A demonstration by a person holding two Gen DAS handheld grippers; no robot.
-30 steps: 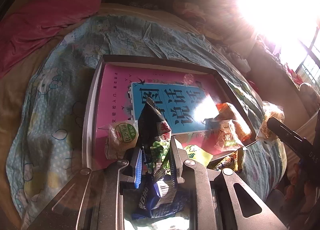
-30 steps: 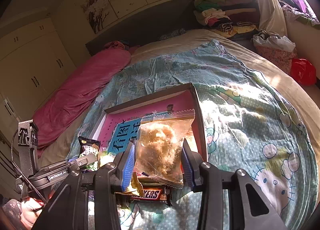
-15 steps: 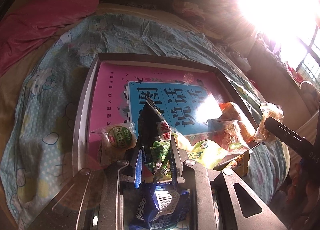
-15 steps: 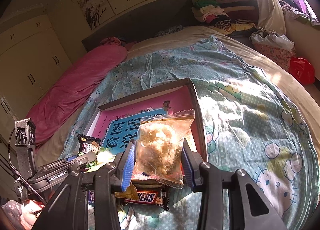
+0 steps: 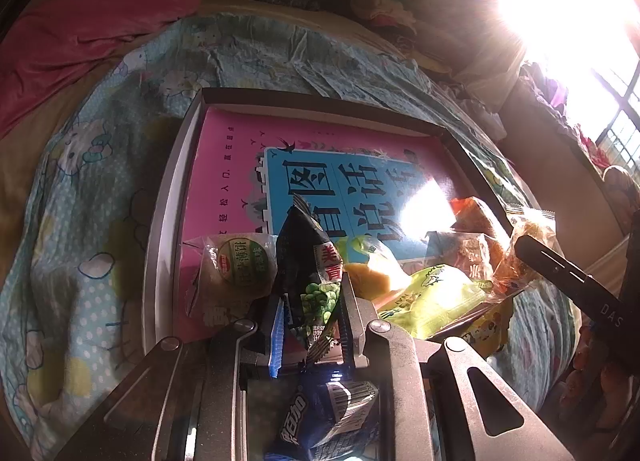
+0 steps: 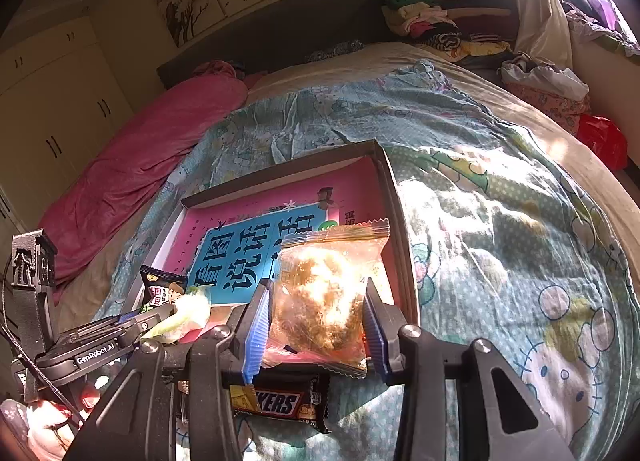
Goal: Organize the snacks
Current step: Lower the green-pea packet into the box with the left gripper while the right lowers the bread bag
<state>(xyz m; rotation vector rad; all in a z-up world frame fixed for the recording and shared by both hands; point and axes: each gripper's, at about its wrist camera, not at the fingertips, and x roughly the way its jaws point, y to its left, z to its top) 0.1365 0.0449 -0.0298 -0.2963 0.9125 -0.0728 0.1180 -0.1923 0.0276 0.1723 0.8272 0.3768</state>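
My left gripper (image 5: pixel 310 317) is shut on a black pea snack packet (image 5: pixel 308 261) and holds it upright over the near edge of the shallow box (image 5: pixel 160 221), whose floor is a pink and blue cover. My right gripper (image 6: pixel 314 317) is shut on a clear orange-edged snack bag (image 6: pixel 326 293) at the box's near right corner (image 6: pixel 400 229). Inside the box lie a round green-labelled cake (image 5: pixel 236 265), a yellow-green packet (image 5: pixel 432 297) and orange packets (image 5: pixel 468 245). The right gripper's bag also shows in the left wrist view (image 5: pixel 528 237).
A Snickers bar (image 6: pixel 280 401) lies on the blue cartoon bedsheet (image 6: pixel 500 241) under my right gripper. A blue packet (image 5: pixel 332 417) lies under my left gripper. A pink blanket (image 6: pixel 152 165) lies along the bed's left side. Clothes (image 6: pixel 432 21) are piled at the headboard.
Both grippers have moved forward toward the box with their packets. The left one now hangs over the box's near edge, and more packets inside the box have come into view.
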